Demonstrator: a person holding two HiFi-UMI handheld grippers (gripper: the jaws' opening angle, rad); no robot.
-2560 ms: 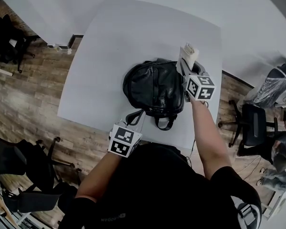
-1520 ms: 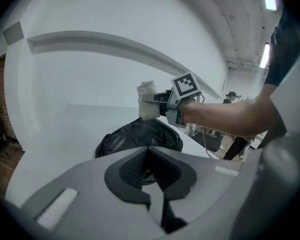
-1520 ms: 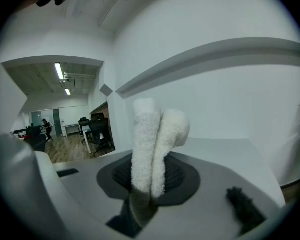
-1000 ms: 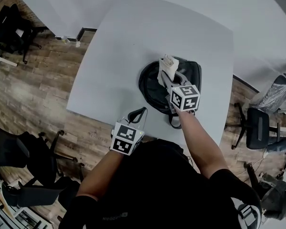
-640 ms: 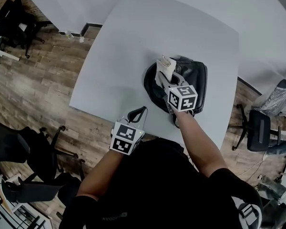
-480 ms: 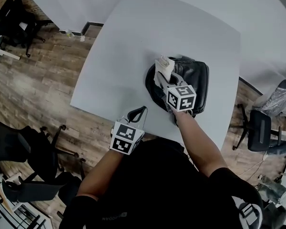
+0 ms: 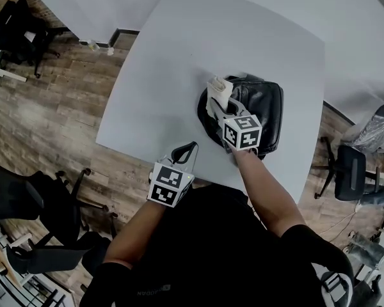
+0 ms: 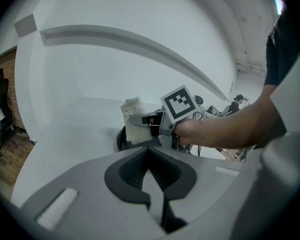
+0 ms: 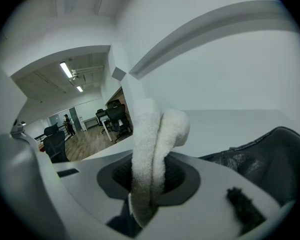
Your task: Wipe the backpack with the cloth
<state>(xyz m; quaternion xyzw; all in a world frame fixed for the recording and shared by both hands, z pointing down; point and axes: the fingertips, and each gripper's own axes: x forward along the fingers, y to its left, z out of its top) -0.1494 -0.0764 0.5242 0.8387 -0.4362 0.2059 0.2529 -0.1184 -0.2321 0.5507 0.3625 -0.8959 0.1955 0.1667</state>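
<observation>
A black leather backpack (image 7: 259, 114) lies on the white table (image 7: 166, 62), right of its middle. My right gripper (image 7: 215, 105) is shut on a folded white cloth (image 7: 217, 88) and holds it at the backpack's left edge. In the right gripper view the cloth (image 9: 150, 154) stands up between the jaws, with the backpack (image 9: 262, 159) low on the right. My left gripper (image 7: 184, 151) is shut on nothing at the table's near edge, apart from the backpack. The left gripper view looks at the cloth (image 8: 134, 120) and the backpack (image 8: 121, 139) behind my left gripper (image 8: 150, 159).
The table's near edge (image 7: 141, 147) runs just ahead of my left gripper. Black office chairs stand on the wooden floor at the left (image 7: 19, 200) and far left (image 7: 13, 31), and another chair (image 7: 349, 171) stands right of the table.
My right gripper has carried the cloth from the backpack's far right side across its top to its left edge. The left gripper has stayed by the table's near edge.
</observation>
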